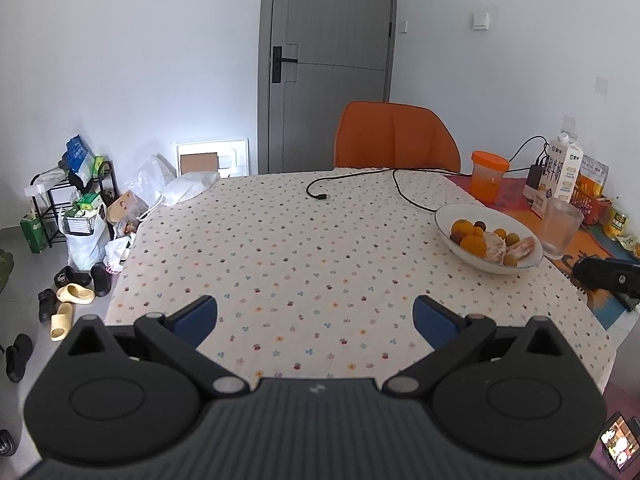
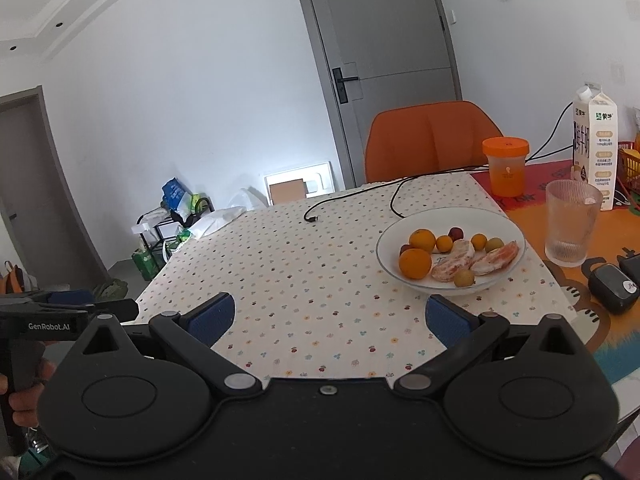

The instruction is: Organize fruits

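A white bowl sits on the flower-print tablecloth at the right. It holds oranges, small orange and dark red fruits, yellow-green ones and peeled citrus pieces. My left gripper is open and empty, above the cloth, left of the bowl. My right gripper is open and empty, just in front and left of the bowl. The left gripper's body also shows at the left edge of the right wrist view.
A ribbed glass, an orange-lidded cup and a milk carton stand right of and behind the bowl. A black cable lies on the cloth. An orange chair stands behind the table. A black device lies at the right.
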The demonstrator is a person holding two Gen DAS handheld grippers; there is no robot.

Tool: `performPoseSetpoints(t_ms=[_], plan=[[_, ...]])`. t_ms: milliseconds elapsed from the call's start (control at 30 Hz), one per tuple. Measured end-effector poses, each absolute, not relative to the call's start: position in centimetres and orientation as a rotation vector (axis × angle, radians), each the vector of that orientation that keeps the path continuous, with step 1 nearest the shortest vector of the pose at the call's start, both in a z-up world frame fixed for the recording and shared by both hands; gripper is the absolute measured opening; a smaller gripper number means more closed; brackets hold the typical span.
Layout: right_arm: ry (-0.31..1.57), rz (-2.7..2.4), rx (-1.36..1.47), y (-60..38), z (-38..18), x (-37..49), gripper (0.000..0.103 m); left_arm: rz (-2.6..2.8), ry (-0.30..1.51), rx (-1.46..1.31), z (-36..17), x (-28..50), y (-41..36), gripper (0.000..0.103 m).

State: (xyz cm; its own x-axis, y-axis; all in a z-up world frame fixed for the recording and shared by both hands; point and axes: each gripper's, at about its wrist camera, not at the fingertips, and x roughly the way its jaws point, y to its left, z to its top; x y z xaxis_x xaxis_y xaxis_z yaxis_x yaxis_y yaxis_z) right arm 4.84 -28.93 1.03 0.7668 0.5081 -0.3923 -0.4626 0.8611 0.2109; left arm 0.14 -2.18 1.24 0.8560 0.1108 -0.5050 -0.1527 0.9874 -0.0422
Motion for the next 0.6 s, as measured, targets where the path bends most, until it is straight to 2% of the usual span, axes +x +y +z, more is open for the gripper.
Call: performPoseSetpoints(t_ms=[600], plan=[[0.454, 0.534, 0.088, -28.48, 0.72, 4.52, 0.103, 0.154, 0.548, -0.089, 0.43, 0.04, -1.24, 0.103]])
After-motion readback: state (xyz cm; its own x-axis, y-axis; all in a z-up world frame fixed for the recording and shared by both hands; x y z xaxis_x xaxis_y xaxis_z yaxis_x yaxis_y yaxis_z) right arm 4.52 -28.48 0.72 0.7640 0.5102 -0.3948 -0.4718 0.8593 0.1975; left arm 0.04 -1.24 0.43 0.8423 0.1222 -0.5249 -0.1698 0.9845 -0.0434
